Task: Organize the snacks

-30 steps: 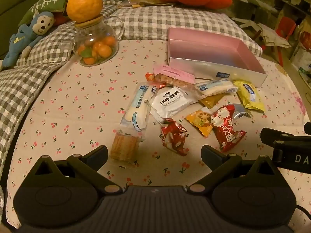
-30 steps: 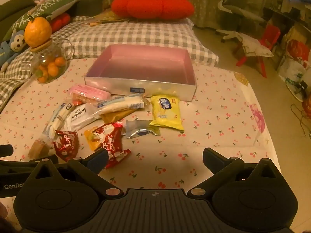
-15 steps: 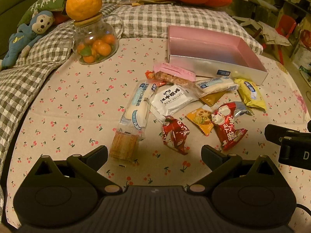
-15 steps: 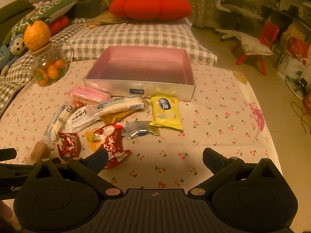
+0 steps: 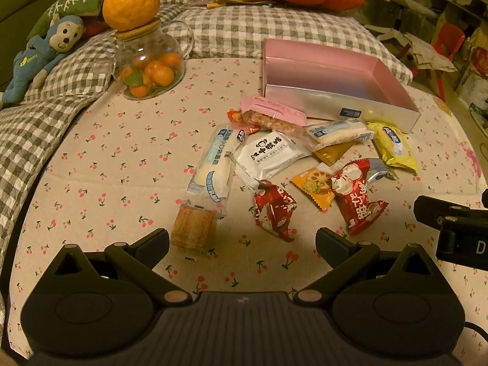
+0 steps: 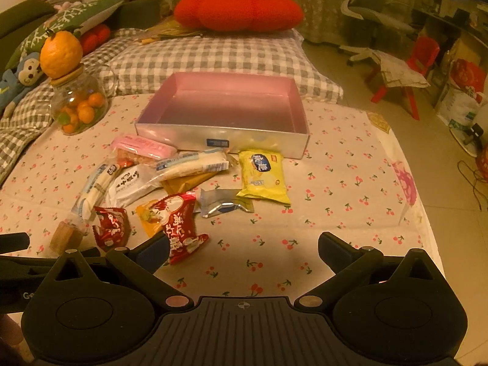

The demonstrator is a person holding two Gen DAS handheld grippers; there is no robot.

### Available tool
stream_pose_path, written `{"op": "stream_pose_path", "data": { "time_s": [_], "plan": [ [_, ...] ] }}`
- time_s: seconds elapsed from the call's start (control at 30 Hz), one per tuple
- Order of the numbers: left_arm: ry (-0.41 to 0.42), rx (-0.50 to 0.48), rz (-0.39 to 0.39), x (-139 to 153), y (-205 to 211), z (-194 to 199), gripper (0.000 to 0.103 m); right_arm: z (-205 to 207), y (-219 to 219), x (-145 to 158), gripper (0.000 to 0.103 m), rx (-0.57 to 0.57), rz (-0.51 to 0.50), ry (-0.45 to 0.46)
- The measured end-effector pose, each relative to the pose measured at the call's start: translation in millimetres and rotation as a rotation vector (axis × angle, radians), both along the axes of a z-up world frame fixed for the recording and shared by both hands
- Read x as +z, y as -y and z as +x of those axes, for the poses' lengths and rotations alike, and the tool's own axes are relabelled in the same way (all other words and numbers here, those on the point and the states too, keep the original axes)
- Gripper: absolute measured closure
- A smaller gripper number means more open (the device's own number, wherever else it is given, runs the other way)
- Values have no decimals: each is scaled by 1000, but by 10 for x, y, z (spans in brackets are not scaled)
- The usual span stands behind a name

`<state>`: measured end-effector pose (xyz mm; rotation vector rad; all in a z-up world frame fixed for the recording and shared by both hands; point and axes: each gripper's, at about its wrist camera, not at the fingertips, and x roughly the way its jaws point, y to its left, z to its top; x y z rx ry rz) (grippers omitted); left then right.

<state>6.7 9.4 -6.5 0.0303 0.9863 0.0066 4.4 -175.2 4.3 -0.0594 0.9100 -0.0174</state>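
Both the left gripper (image 5: 242, 239) and the right gripper (image 6: 244, 244) are held spread wide and empty above the snacks (image 5: 274, 158), which are scattered beside the empty pink box (image 6: 222, 106), presumably awaiting collection.

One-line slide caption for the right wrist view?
Open right gripper faces scattered wrapped snacks and an empty pink rectangular box.
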Motion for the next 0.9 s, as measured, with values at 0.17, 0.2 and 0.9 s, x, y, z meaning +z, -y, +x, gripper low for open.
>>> {"op": "stream_pose_path", "data": {
  "time_s": [0.17, 0.2, 0.9],
  "plan": [
    [0, 0, 1, -2, 4, -1, 1, -1, 2, 0, 0, 1, 0, 1],
    [0, 0, 1, -2, 5, -1, 1, -1, 2, 0, 0, 1, 0, 0],
    [-1, -1, 4, -11, 25, -5, 1, -7, 3, -4, 0, 1, 0, -1]
  ]
}}
